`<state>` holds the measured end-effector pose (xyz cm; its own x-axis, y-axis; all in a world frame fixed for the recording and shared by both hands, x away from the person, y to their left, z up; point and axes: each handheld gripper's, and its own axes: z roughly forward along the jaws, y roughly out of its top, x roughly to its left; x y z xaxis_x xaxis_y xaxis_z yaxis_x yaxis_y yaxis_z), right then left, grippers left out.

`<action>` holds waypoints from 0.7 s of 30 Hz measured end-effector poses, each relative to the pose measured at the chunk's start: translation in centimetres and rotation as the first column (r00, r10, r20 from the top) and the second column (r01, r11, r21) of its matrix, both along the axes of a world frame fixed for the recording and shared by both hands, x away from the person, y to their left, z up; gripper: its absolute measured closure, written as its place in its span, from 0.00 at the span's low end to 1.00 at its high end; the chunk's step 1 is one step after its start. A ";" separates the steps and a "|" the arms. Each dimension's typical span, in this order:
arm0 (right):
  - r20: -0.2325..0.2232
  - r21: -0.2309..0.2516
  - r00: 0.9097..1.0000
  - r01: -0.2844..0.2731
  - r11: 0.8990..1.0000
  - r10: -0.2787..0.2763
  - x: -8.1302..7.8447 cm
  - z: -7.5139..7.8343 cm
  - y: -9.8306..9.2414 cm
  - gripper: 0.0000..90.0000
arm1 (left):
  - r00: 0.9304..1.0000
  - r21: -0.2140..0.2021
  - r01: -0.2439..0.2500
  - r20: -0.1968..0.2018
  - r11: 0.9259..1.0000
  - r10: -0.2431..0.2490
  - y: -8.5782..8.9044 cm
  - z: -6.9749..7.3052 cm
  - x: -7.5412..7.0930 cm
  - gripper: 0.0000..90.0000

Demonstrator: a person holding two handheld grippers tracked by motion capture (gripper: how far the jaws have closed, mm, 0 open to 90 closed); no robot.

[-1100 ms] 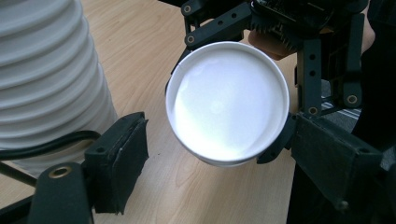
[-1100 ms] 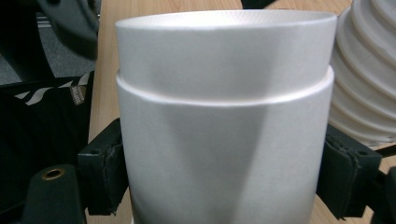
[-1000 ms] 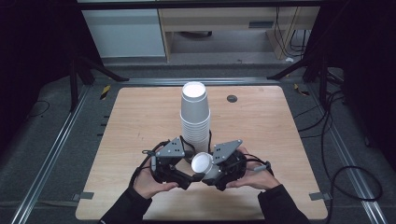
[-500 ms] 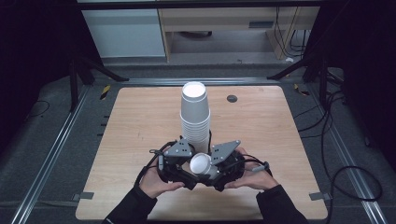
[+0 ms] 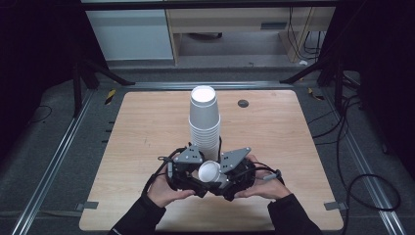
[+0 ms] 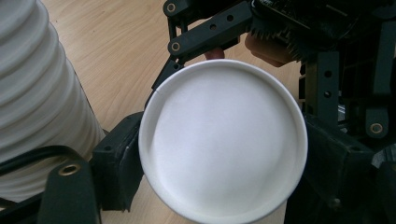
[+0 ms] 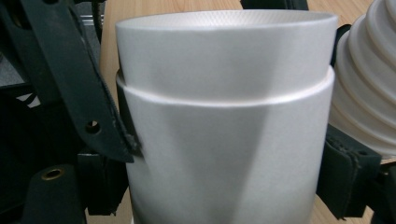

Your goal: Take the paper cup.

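- Low in the frame's centre, right hand-held gripper (image 5: 221,177) clamps paper cup (image 5: 209,172); left hand-held gripper's (image 5: 191,172) grip cannot be told.
- Likely separating nested cups before stack (image 5: 205,120); next, pull apart.

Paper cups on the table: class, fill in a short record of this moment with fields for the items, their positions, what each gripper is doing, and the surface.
held item: two nested white cups, seen as a pair in the right gripper view
stack: tall stack of upturned white cups, standing just behind the grippers
right gripper: shut on the cups' sides
left gripper: facing the cup's end, grip unclear
surface: wooden table
other: small dark disc near the far edge
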<state>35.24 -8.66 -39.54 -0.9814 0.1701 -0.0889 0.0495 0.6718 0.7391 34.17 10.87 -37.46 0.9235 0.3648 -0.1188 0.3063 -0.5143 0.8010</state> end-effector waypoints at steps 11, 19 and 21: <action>0.004 0.003 1.000 -0.002 1.000 0.002 0.0 0.0 0.0 0.19 | 1.000 -0.001 -0.011 -0.003 1.000 0.011 0.0 0.1 -0.1 0.25; -0.003 0.012 1.000 -0.002 1.000 0.002 0.1 0.0 0.1 0.17 | 1.000 -0.004 -0.010 0.002 1.000 0.010 0.1 0.3 -0.1 0.26; -0.006 0.008 1.000 0.002 1.000 -0.002 0.1 -0.1 0.1 0.14 | 1.000 -0.001 -0.005 0.003 1.000 0.005 0.1 0.3 -0.2 0.26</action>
<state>35.38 -8.52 -39.59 -0.9816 0.1725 -0.0816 0.0551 0.6656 0.7443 33.97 10.93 -37.17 0.9219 0.3696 -0.1164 0.3065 -0.5117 0.8027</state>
